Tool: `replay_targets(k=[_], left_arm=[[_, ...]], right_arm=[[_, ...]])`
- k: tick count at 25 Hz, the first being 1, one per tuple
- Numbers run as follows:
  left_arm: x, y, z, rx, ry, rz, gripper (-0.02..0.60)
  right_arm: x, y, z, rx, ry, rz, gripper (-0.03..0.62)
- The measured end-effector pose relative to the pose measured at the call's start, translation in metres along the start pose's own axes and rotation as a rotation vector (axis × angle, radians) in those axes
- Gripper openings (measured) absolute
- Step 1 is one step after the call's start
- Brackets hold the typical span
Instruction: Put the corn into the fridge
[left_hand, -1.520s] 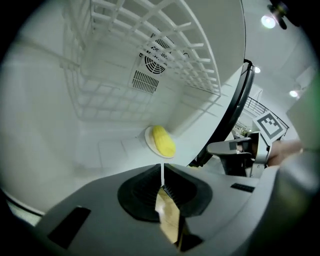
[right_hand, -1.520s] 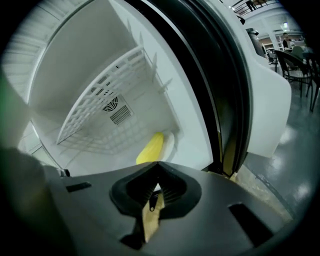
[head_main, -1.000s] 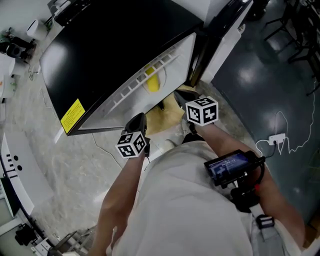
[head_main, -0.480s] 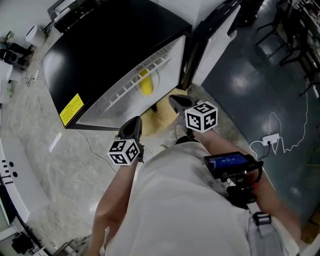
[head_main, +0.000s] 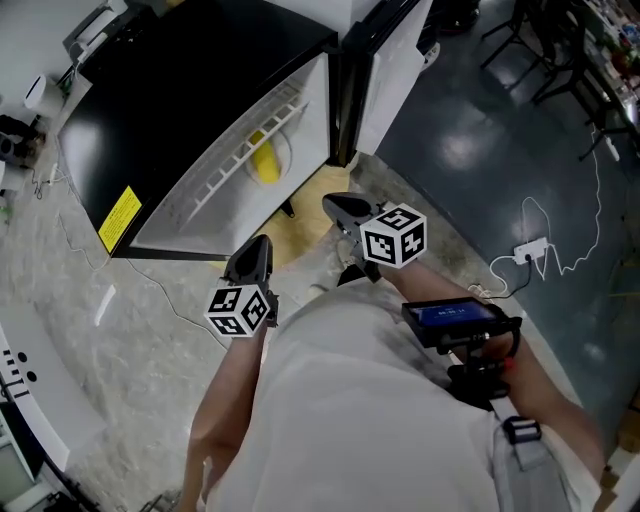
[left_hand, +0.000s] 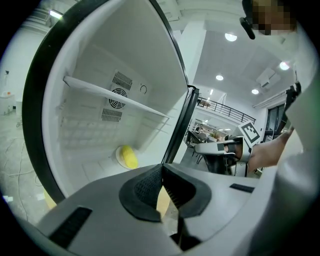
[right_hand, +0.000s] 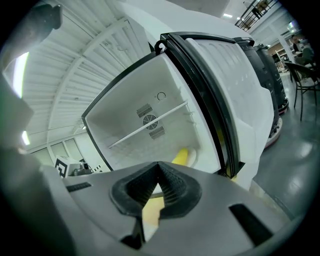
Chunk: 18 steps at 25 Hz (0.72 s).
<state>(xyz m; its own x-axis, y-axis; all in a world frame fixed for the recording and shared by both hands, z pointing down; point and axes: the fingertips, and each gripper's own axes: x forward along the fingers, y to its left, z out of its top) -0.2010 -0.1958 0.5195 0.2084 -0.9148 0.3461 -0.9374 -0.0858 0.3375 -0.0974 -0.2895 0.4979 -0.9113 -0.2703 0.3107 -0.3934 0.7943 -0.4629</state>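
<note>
Corn in, door not yet shut: the corn (head_main: 264, 160) lies on a pale plate (left_hand: 118, 156) on the floor of the open fridge (head_main: 180, 80), at about 11 o'clock from the person's two hand-held tools in the head view. The left gripper (head_main: 250, 262) and the right gripper (head_main: 345, 208) hover just outside the cabinet, well apart from the cob. Each gripper's own view shows its fingers closed tip to tip with nothing between them, so neither holds anything. With the cob resting under the wire shelf (left_hand: 115, 97), the placing looks done, and the tools are likely held back to leave the opening free. The fridge door (head_main: 388, 62) stands swung wide at 1 o'clock, beyond the right gripper; closing it appears to be what remains, if anything. A small screen (head_main: 452, 316) is strapped to the right forearm. At 3 o'clock a white cable (head_main: 570, 255) trails over the dark floor, clear of the door's swing.
</note>
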Motion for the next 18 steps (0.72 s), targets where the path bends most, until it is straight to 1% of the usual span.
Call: replay_targets(k=[10,18], left_arm=[[-0.004,-0.021,-0.002,-0.007,0.002,-0.041,0.009],[-0.002,-0.014,0.003,-0.005,0.003,-0.037,0.009]], right_arm=[[-0.009,0.013,-0.003,-0.015,-0.015,0.025,0.007],[0.001,0.020,0.001,-0.040,-0.016,0.041,0.007]])
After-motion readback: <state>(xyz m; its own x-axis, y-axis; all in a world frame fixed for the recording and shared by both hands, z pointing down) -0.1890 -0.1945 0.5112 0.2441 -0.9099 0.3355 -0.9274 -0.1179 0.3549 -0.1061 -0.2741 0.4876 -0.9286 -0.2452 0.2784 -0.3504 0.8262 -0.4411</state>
